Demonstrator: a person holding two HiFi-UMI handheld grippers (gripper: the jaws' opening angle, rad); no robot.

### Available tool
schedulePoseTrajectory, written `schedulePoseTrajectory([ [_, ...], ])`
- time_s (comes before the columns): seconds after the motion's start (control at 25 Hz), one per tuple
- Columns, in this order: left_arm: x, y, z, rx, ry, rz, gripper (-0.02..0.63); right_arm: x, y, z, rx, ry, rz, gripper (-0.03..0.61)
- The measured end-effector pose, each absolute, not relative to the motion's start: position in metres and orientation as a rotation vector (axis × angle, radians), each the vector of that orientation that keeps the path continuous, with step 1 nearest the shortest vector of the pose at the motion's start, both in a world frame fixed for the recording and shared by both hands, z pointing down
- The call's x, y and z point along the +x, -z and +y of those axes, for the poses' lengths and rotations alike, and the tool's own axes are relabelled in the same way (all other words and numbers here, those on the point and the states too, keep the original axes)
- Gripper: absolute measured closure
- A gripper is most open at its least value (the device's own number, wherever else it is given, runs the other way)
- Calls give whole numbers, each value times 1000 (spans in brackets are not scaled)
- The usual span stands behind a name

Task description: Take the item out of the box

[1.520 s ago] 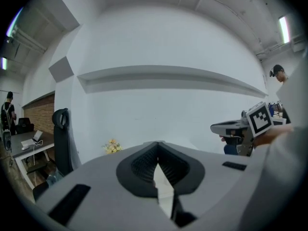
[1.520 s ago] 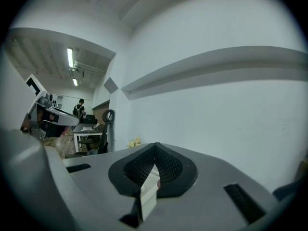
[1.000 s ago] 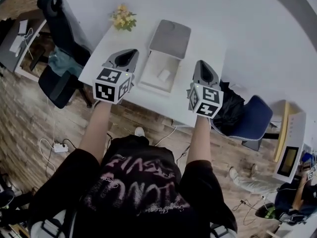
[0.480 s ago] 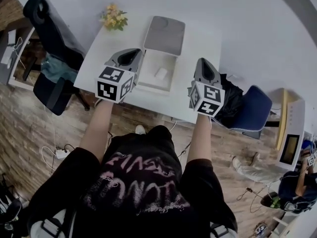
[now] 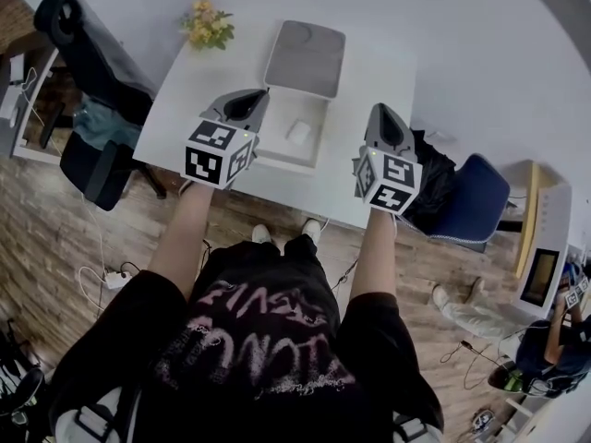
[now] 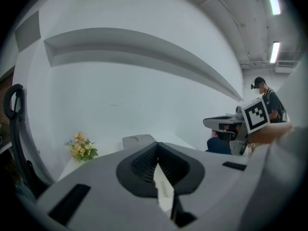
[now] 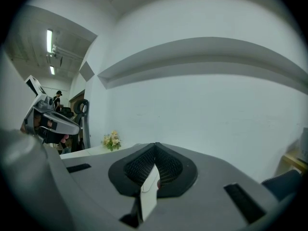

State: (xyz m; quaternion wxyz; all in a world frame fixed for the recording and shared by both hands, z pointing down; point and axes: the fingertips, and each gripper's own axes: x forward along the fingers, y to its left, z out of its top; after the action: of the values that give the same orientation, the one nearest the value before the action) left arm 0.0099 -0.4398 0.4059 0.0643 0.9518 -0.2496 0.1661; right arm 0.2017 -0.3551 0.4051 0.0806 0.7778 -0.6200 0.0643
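Note:
An open white box (image 5: 277, 146) lies on the white table (image 5: 369, 72), its grey lid (image 5: 306, 57) folded back behind it. Inside rests a small white item (image 5: 299, 132). My left gripper (image 5: 253, 95) hovers over the box's left edge, shut and empty; the left gripper view shows its jaws (image 6: 157, 145) meeting, with the lid (image 6: 138, 140) beyond. My right gripper (image 5: 381, 111) hangs to the right of the box, above the table, also shut (image 7: 155, 144) and holding nothing. Both grippers are raised well above the table.
A yellow flower bunch (image 5: 205, 24) stands at the table's far left corner. A black office chair (image 5: 88, 49) stands left of the table, a blue chair (image 5: 476, 207) with a black bag to the right. Cables and a power strip (image 5: 114, 281) lie on the wooden floor.
The head view has shifted slightly, so table and box sit a little higher and the person's feet now show under the table edge. Both grippers stay shut and roughly in place.

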Motion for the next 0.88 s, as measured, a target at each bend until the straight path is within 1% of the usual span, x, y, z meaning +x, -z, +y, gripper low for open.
schedulePoseTrajectory([
  [0.48,39,-437,-437,2791,-584,-763,612,226,-431,-367,2254,-249,-1913,571],
  [0.76,57,-470,-427,2727,-714,-744,612,239,-456,-367,2215,-301,-1952,571],
  [0.88,67,-481,-421,2712,-764,-710,584,244,-463,-367,2205,-320,-1966,571],
])
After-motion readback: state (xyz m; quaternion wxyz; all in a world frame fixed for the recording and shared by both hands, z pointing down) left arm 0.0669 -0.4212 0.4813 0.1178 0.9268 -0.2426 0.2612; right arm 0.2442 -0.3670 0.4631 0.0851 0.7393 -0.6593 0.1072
